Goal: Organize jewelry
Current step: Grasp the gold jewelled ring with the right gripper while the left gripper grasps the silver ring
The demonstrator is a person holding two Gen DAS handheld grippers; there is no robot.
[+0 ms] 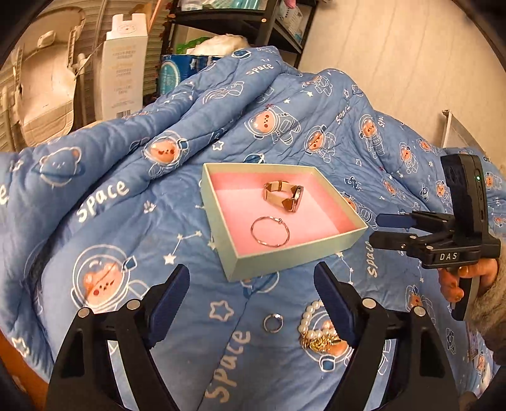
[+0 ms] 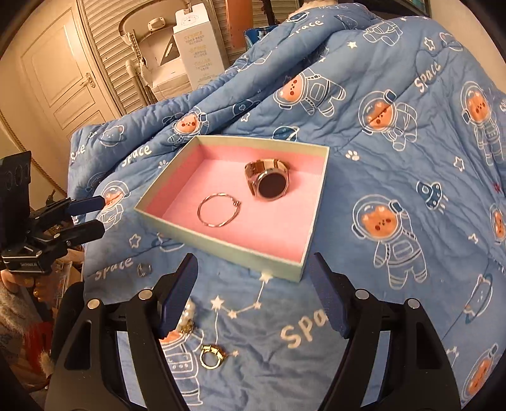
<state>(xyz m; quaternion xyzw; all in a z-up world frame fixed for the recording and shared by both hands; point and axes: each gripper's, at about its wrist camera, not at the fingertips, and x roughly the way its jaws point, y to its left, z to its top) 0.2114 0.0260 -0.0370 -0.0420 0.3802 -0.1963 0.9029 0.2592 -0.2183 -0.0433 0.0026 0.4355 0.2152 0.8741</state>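
Note:
A pale green box with pink lining (image 1: 294, 253) (image 2: 221, 243) lies on the blue quilt. Inside are a rose-gold watch (image 1: 284, 196) (image 2: 267, 181) and a thin bangle (image 1: 270, 230) (image 2: 218, 210). On the quilt in front of it lie a small silver ring (image 1: 273, 323) (image 2: 144, 269), a pearl bracelet with gold chain (image 1: 316, 328) (image 2: 186, 316) and a gold ring (image 2: 212, 355). My left gripper (image 1: 251, 294) is open and empty above the silver ring. My right gripper (image 2: 254, 294) is open and empty above the gold ring; it also shows in the left wrist view (image 1: 378, 229).
The blue space-bear quilt (image 1: 126, 205) (image 2: 395, 158) is bunched up behind the box. A tall white carton (image 1: 125, 63) (image 2: 197, 44), a shelf unit (image 1: 237, 22) and louvred doors (image 2: 104, 47) stand beyond the bed.

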